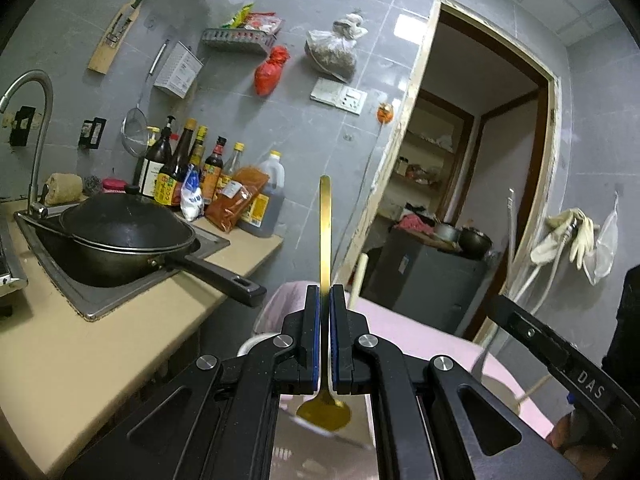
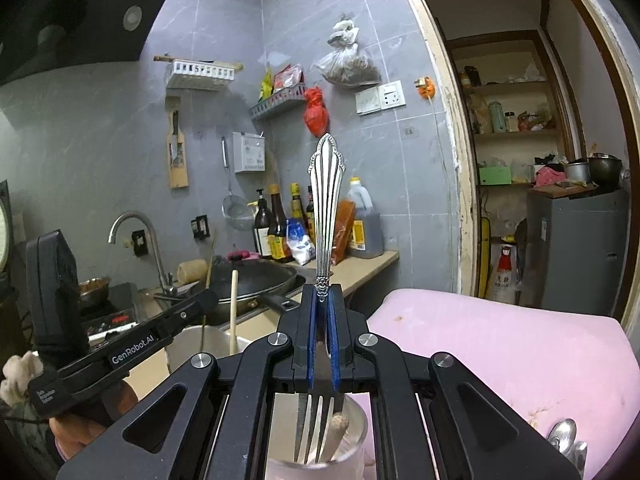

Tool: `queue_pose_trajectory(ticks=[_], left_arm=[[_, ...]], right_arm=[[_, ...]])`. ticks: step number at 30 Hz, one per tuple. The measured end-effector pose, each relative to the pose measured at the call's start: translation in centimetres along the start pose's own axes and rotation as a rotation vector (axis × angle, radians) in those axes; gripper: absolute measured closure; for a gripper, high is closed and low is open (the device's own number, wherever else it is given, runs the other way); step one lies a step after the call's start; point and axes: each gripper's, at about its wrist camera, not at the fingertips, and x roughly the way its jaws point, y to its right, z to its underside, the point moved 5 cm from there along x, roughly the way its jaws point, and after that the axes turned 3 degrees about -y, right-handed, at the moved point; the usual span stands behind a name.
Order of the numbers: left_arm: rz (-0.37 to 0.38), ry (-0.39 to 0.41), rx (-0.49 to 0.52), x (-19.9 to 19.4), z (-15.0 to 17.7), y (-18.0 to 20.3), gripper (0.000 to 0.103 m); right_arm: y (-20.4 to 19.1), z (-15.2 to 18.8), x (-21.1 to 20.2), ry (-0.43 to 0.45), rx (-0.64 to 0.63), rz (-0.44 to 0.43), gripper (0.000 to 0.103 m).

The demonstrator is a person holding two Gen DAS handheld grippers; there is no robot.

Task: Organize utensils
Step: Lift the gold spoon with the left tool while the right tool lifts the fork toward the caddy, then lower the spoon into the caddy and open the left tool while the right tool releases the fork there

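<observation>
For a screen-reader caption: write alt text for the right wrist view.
The right tool is shut on a silver fork, handle up and prongs down, just above a clear glass cup. The cup stands on a pink cloth; behind is a kitchen counter with a black pan and bottles.

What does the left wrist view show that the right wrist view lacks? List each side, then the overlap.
Only the left wrist view: the left gripper shut on a gold spoon, bowl down, and pale gloves hanging on the wall.
Only the right wrist view: the right gripper shut on a silver fork, tines down over a clear glass, and a range hood.
Both: the black pan, sauce bottles, red bag and pink cloth.
</observation>
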Motion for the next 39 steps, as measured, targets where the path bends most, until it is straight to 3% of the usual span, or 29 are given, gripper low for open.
queue_pose_trajectory(ticks=[3,8,11,19,28,39], left_arm=[[0.018,-0.028,0.007,-0.2,0.3,0.1,0.096],[0.030,-0.046,0.006,-0.7,0.5,0.3,0.080],[0.035,-0.057,0.004,-0.9,0.6,0.5,0.077],[0.005,-0.082,0.058,-0.4,1.5,1.1,0.075],[0.015,-0.088,0.070,0.0,1.7,1.2,0.075],[0.042,-0.104,0.075,0.2,1.9,1.5,0.075]], right_arm=[[0.0,0.2,-0.2,-0.009,-0.003,-0.002,0.097],[0.2,0.2,-1.0,-0.004,0.011,-0.005,0.095],[0.4,0.2,-1.5,0.001,0.020,0.000,0.093],[0.8,1.1,-1.6,-0.033,0.031,0.005,0.092],[0.3,3.2,0.3,-0.179,-0.039,0.021,0.091],[-0.7,3.7,0.0,-0.211,-0.125,-0.011,0.091]])
